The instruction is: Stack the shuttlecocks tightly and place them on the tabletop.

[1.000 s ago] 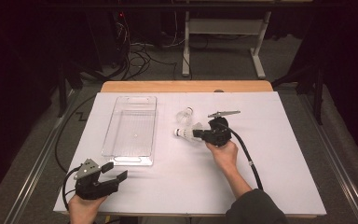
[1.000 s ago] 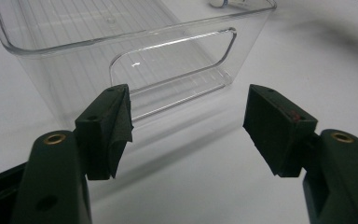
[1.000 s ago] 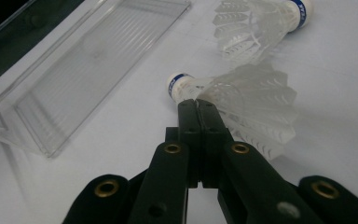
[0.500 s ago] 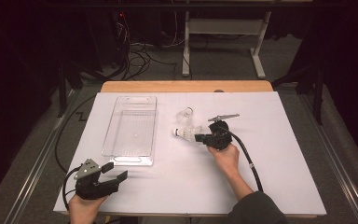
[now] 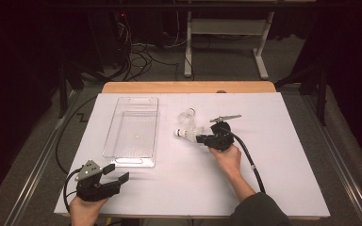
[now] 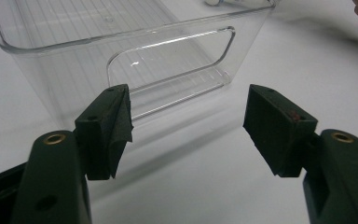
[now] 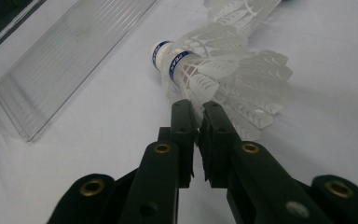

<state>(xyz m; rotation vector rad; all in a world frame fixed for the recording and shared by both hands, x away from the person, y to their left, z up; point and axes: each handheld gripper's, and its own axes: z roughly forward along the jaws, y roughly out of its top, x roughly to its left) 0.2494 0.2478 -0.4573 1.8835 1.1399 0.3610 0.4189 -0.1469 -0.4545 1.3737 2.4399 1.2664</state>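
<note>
White shuttlecocks with blue-banded corks lie on the white table right of centre, and show close up as shuttlecocks in the right gripper view. My right gripper lies low with its tips at their feather skirts. Its jaws have just been opening: the right gripper shows a slim gap, with a feather edge at the tips and no pad pressing on it. My left gripper rests at the front left, open and empty. In its own view the left gripper faces the end wall of the clear tray.
The clear plastic tray stands left of centre, long side running away from me. Another clear shuttlecock and a slim grey metal piece lie just beyond the right gripper. A cable trails back along the right forearm.
The right hand has barely shifted beside the shuttlecocks. The left gripper has stayed where it was.
</note>
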